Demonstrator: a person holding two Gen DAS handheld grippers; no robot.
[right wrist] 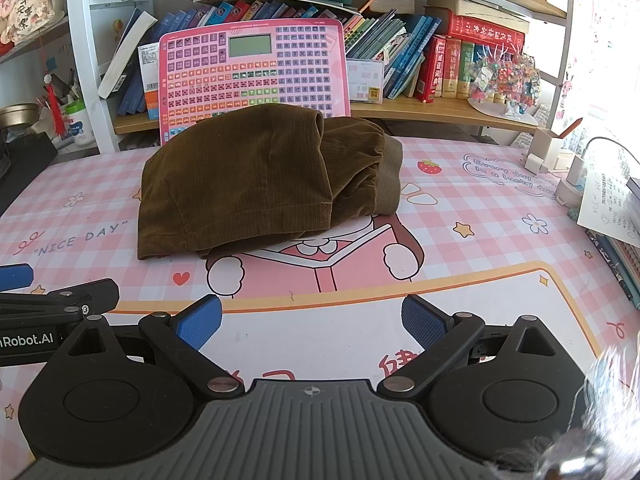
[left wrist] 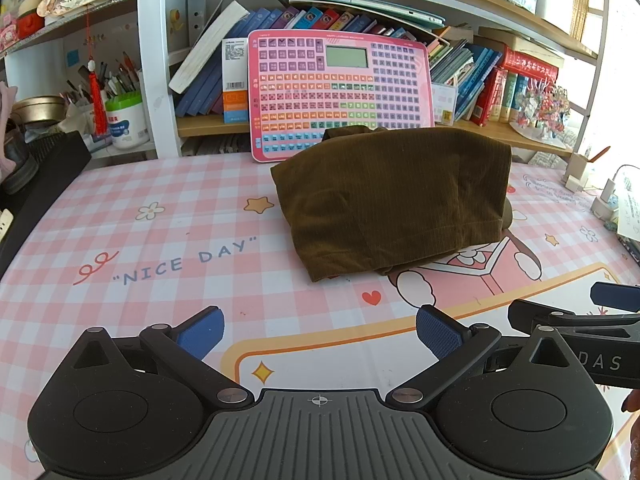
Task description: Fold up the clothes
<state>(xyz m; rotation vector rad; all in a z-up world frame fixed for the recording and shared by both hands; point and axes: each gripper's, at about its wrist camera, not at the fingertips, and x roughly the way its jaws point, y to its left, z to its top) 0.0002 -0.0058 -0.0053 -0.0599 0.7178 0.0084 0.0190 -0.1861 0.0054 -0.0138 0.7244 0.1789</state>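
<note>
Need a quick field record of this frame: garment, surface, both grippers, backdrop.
garment: brown corduroy garment, folded into a compact stack, lying on the mat
surface: pink checked desk mat with "NICE DAY" print
left gripper: open, holds nothing, short of the garment
right gripper: open, holds nothing, short of the garment
gripper positions: side by side, near edge of the mat
backdrop: pink keyboard toy propped against the bookshelf, behind the garment

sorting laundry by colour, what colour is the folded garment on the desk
Brown, finely ribbed like corduroy: the folded garment shows best in the right wrist view.
</note>
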